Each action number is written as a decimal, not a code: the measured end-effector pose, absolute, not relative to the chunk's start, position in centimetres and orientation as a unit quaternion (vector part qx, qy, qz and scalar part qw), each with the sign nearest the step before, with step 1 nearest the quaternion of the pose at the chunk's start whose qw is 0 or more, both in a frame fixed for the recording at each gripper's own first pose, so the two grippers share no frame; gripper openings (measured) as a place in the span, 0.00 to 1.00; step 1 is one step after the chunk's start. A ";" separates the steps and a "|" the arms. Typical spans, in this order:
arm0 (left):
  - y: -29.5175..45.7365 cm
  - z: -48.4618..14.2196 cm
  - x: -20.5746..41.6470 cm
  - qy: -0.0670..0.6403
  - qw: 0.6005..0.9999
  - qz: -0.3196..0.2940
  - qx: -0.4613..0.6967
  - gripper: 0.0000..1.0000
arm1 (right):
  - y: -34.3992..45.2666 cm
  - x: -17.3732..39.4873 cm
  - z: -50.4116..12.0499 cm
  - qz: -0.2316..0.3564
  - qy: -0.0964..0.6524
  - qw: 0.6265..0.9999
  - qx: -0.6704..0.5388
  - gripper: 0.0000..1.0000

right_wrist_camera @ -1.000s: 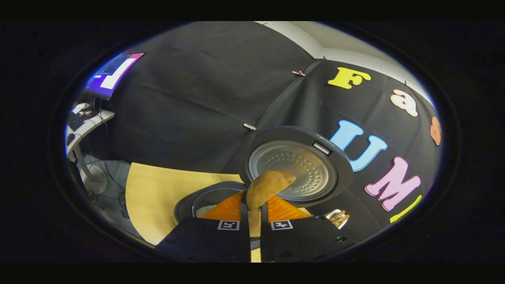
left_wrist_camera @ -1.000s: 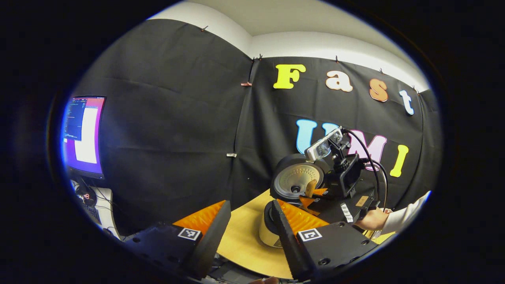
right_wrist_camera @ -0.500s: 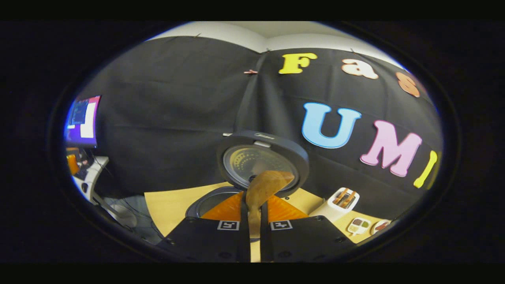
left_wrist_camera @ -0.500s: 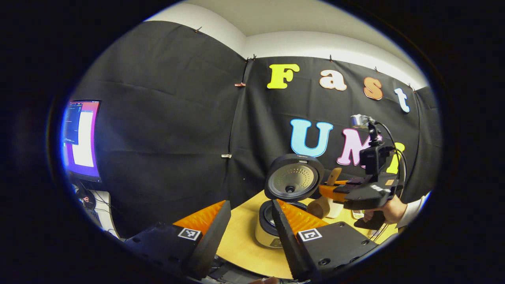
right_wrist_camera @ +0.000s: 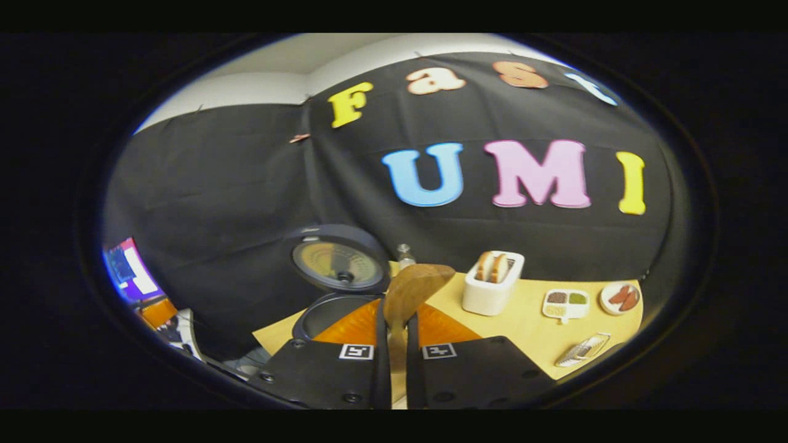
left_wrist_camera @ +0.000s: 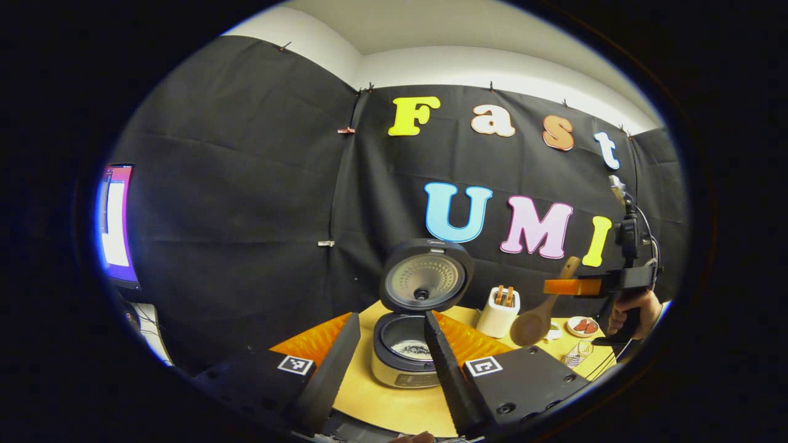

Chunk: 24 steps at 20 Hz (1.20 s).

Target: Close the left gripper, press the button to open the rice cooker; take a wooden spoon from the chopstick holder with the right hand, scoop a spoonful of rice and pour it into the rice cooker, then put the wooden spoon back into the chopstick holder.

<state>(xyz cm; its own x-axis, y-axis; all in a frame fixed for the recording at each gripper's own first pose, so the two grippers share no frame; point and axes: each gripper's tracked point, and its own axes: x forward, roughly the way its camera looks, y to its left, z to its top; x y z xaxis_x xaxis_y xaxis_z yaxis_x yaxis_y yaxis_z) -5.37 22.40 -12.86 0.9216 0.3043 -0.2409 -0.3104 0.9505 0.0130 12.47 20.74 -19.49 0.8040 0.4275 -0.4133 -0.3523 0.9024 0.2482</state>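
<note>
The rice cooker (left_wrist_camera: pixel 403 363) stands open on the wooden table (left_wrist_camera: pixel 394 406), its lid (left_wrist_camera: pixel 426 275) upright, with some white rice in the pot. My left gripper (left_wrist_camera: pixel 391 320) is open in front of it, holding nothing. At the far right a hand holds my right gripper (left_wrist_camera: pixel 563 287), shut on the handle of the wooden spoon (left_wrist_camera: pixel 537 320), whose bowl hangs low beside the white chopstick holder (left_wrist_camera: pixel 498 312). In the right gripper view the right gripper (right_wrist_camera: pixel 395 314) clamps the wooden spoon (right_wrist_camera: pixel 418 284), with the rice cooker (right_wrist_camera: pixel 326 311) to its left and the chopstick holder (right_wrist_camera: pixel 492 286) to its right.
A small divided dish (right_wrist_camera: pixel 565 303), a round plate (right_wrist_camera: pixel 620 297) and a wire rack (right_wrist_camera: pixel 582 349) lie on the table (right_wrist_camera: pixel 529 335) right of the holder. A lit monitor (left_wrist_camera: pixel 116 224) stands far left beyond the table's edge.
My right gripper has carried the spoon from over the cooker to the right, toward the chopstick holder. The left gripper has stayed open and turned slightly right.
</note>
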 end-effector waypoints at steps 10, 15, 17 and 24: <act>14.4 -13.8 -2.6 0.149 0.977 0.152 -0.008 0.75 | -1.6 14.4 -23.7 0.060 0.258 0.953 0.149 0.13; 11.3 -14.3 -2.4 0.172 0.970 0.174 0.005 0.75 | -10.1 15.5 -27.7 0.012 0.270 0.946 0.179 0.13; 10.1 -14.1 -2.3 0.177 0.967 0.181 0.018 0.75 | -12.8 16.0 -29.9 -0.005 0.280 0.943 0.178 0.09; 6.8 -14.6 -1.5 0.212 0.960 0.177 0.051 0.74 | -16.8 17.2 -36.6 -0.039 0.314 0.928 0.198 0.14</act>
